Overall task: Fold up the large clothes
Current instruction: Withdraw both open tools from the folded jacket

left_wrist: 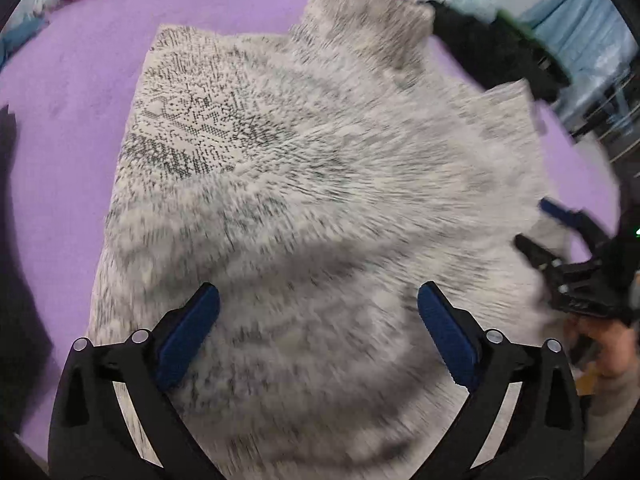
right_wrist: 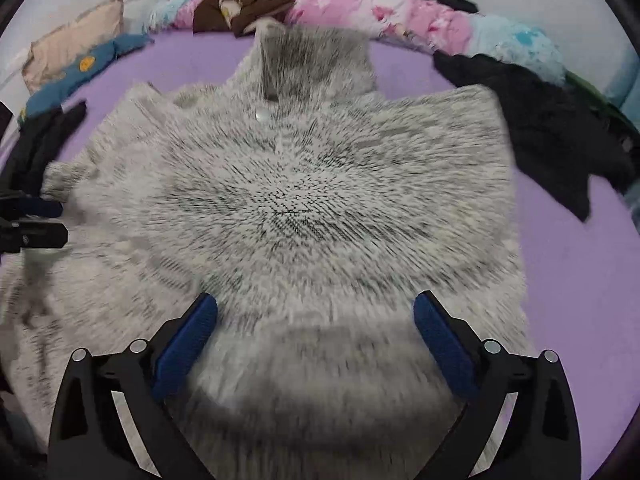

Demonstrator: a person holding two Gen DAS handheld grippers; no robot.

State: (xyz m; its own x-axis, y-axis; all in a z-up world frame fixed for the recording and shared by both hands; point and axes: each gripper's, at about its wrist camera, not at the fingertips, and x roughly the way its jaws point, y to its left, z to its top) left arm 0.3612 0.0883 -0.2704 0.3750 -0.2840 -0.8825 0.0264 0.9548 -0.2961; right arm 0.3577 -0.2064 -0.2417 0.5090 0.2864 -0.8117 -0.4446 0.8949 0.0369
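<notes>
A large grey-and-white knit sweater [left_wrist: 304, 184] lies spread on the purple bed; it also fills the right wrist view [right_wrist: 296, 208], collar and a button toward the far side. My left gripper [left_wrist: 319, 304] is open and empty, hovering over the sweater's near part. My right gripper [right_wrist: 316, 312] is open and empty above the sweater's near hem. The right gripper also shows at the right edge of the left wrist view [left_wrist: 536, 224], and the left gripper at the left edge of the right wrist view [right_wrist: 62, 220]. Both views are motion-blurred.
The purple bed sheet [left_wrist: 68, 92] surrounds the sweater. A black garment [right_wrist: 552, 128] lies at the right. A pink-and-blue quilt [right_wrist: 400, 12], a brown item [right_wrist: 240, 4], a beige pillow [right_wrist: 72, 48] and blue cloth [right_wrist: 80, 72] line the far edge. Dark clothing [right_wrist: 40, 140] lies left.
</notes>
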